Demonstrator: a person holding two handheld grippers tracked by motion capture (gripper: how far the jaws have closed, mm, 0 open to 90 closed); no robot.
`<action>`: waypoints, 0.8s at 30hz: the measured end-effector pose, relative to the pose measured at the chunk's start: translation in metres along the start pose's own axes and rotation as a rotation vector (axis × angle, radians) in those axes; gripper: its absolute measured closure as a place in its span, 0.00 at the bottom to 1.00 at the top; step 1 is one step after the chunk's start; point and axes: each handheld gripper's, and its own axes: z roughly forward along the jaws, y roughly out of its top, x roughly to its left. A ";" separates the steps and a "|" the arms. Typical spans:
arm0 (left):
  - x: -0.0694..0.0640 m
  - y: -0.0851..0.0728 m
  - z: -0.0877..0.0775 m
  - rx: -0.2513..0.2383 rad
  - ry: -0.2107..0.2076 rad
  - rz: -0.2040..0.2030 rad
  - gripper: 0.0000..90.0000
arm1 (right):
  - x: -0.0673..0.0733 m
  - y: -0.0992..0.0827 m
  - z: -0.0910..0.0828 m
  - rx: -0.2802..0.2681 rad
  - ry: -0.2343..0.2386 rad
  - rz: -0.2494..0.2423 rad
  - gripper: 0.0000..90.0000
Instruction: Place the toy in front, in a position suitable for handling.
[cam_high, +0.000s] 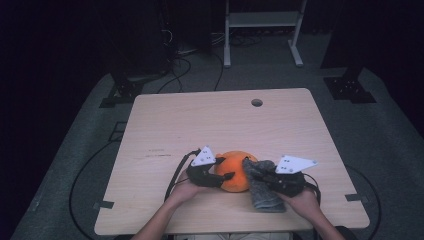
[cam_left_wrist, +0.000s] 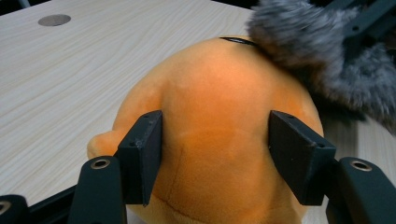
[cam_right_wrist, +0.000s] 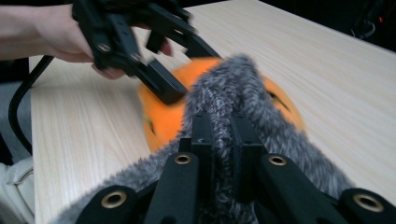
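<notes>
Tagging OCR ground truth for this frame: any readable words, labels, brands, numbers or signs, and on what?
No text can be read.
Table: a short dark line of print or marks near its left middle in the high view, too small to read.
Grey three-cornered plates on the left gripper and right gripper: dark dots only, no letters.
Orange plush toy and grey furry cloth: no label or tag in sight.

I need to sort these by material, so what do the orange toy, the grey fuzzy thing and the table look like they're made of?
Orange toy: likely soft plush, a short matte nap with a stitched seam, dented where the left gripper squeezes it.
Grey fuzzy thing: probably long-pile faux fur or fleece, shaggy grey fibres with pale tips; it hangs limp from the right gripper.
Table: pale wood-grain top, smooth and matte, possibly laminate.
</notes>
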 end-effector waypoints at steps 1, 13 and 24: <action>-0.001 0.000 0.000 0.003 0.003 0.005 0.41 | 0.002 0.002 0.004 0.009 -0.007 -0.021 0.91; -0.008 -0.002 -0.001 0.007 0.004 0.064 0.42 | -0.025 -0.012 -0.012 -0.001 -0.037 0.095 0.90; -0.002 0.006 -0.007 -0.018 -0.061 -0.002 0.21 | -0.018 -0.004 0.009 0.015 -0.012 0.073 0.83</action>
